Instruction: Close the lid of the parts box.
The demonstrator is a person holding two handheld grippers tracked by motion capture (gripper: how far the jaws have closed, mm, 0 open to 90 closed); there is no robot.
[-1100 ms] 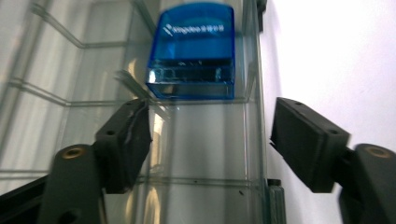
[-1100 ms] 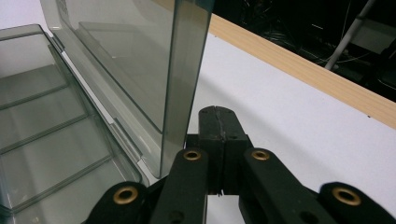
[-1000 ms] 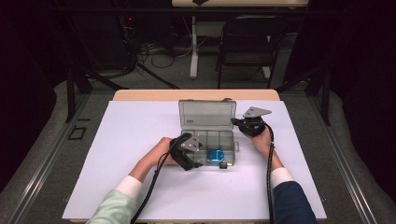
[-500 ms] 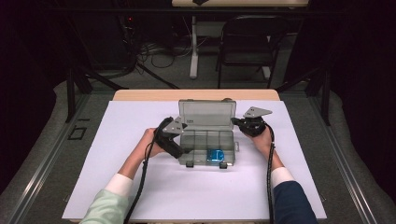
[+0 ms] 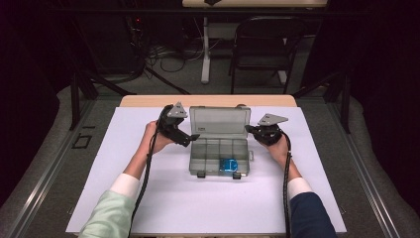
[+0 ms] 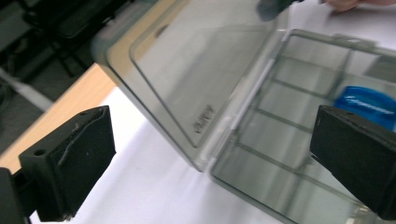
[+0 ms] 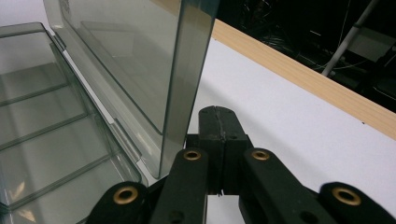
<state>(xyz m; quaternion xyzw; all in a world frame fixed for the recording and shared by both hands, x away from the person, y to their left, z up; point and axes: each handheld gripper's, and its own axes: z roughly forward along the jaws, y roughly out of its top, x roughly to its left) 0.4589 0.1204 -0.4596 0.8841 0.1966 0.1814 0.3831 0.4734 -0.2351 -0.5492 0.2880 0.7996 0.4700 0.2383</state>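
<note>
Clear plastic compartment box [image 5: 219, 151], smoke-grey and see-through, lying near the middle of the white table cover [image 5: 148, 198], its lid [image 5: 220, 121] hinged at the far side and standing up open. Base split by low walls into several compartments; one blue item [image 5: 229, 164] lies in a compartment toward the near right of the box in the high view, close to the two dark latches on the near rim. Left gripper [image 5: 190, 137] sits just beside the box's left far corner, at the level of the hinge, its tip close to the box wall; whether it touches cannot be told from above. Its jaws have just been opening and now stand wide apart, with nothing pressed between the pads; in the left gripper view the two black fingers [image 6: 70, 161] frame the box corner, the hinge line and the open lid [image 6: 196, 70] ahead, and the blue item [image 6: 369, 105] shows just beyond the right-hand pad. Right gripper [image 5: 250, 130] sits at the box's right far corner, beside the lid's right edge. Its jaws are pressed fully together, pad against pad, holding nothing; in the right gripper view the closed fingertips [image 7: 219, 130] lie just beside the lid's edge [image 7: 187, 79], on its outer side, over the white cover.
</note>
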